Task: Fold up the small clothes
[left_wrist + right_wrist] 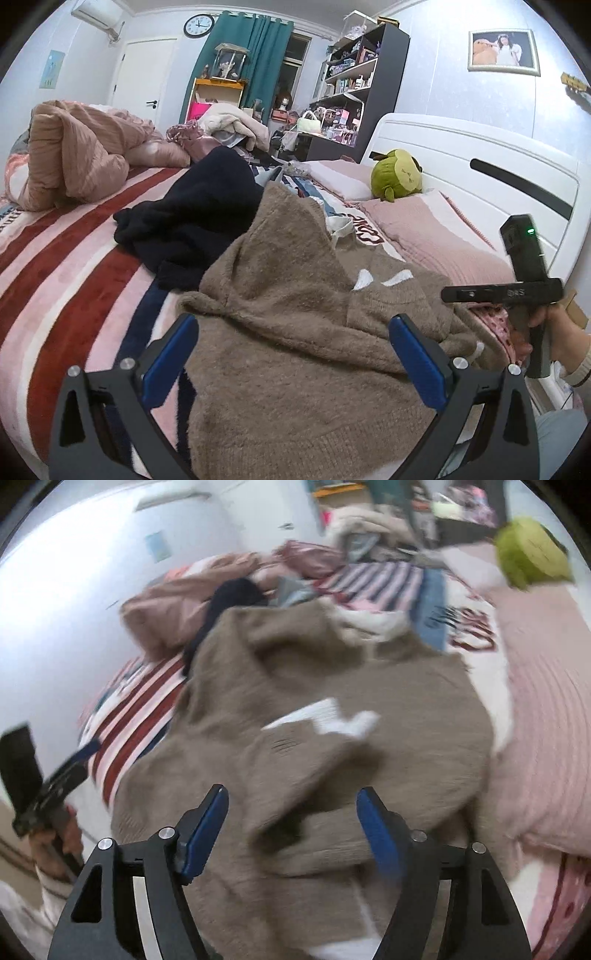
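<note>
Clearly, from the left wrist view, the brown sweater (295, 325) lies rumpled on the striped bed (74, 258), beside a dark garment (192, 221). The left tongs (291, 354) stand wide apart over it, pinching nothing. From the right wrist view, blurred, the right tongs (291, 830) are likewise spread above the sweater's bunched folds, empty. Folding seems barely begun; the next move likely calls for catching an edge and spreading it flat.
</note>
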The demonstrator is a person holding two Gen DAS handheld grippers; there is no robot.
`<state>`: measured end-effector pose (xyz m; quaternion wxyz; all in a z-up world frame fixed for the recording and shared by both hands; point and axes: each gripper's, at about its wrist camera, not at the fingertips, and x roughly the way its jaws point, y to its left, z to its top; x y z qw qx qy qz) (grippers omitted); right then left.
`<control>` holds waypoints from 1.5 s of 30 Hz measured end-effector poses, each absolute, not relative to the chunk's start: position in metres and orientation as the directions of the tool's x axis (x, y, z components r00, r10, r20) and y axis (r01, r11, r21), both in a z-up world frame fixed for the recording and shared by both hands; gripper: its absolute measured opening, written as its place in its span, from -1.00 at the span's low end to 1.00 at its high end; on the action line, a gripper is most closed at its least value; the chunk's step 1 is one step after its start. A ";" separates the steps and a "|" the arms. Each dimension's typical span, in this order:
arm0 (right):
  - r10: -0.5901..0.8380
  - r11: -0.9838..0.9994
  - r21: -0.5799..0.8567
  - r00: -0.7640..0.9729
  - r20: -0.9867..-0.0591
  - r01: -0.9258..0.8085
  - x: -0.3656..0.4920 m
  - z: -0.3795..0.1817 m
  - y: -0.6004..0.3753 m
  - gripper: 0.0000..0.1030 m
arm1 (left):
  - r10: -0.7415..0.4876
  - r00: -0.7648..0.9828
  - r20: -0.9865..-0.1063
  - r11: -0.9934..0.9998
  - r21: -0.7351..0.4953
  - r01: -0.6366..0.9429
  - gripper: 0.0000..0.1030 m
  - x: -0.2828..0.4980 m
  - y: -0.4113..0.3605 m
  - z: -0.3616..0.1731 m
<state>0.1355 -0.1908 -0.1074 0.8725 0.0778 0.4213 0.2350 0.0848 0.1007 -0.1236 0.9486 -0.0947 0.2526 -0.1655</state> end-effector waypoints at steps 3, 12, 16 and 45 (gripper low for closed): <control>0.535 0.844 0.413 0.517 -0.668 -0.341 0.151 -0.122 -0.192 0.40 | -0.375 0.813 -0.447 0.922 -0.274 0.275 0.98 0.086 0.098 -0.123; 0.607 0.742 0.232 0.484 -0.631 -0.628 0.128 -0.099 -0.107 -0.84 | -0.311 0.834 -0.456 0.945 -0.241 0.221 0.98 0.081 0.116 -0.120; 0.624 0.628 0.202 0.331 -0.708 -0.752 0.097 -0.109 -0.063 -0.80 | -0.299 0.841 -0.451 0.948 -0.241 0.207 0.98 0.078 0.124 -0.117; 0.555 0.831 0.487 0.459 -0.694 -0.268 0.007 -0.186 -0.322 0.26 | -0.558 0.610 -0.562 0.799 -0.562 0.214 0.85 0.090 0.156 -0.221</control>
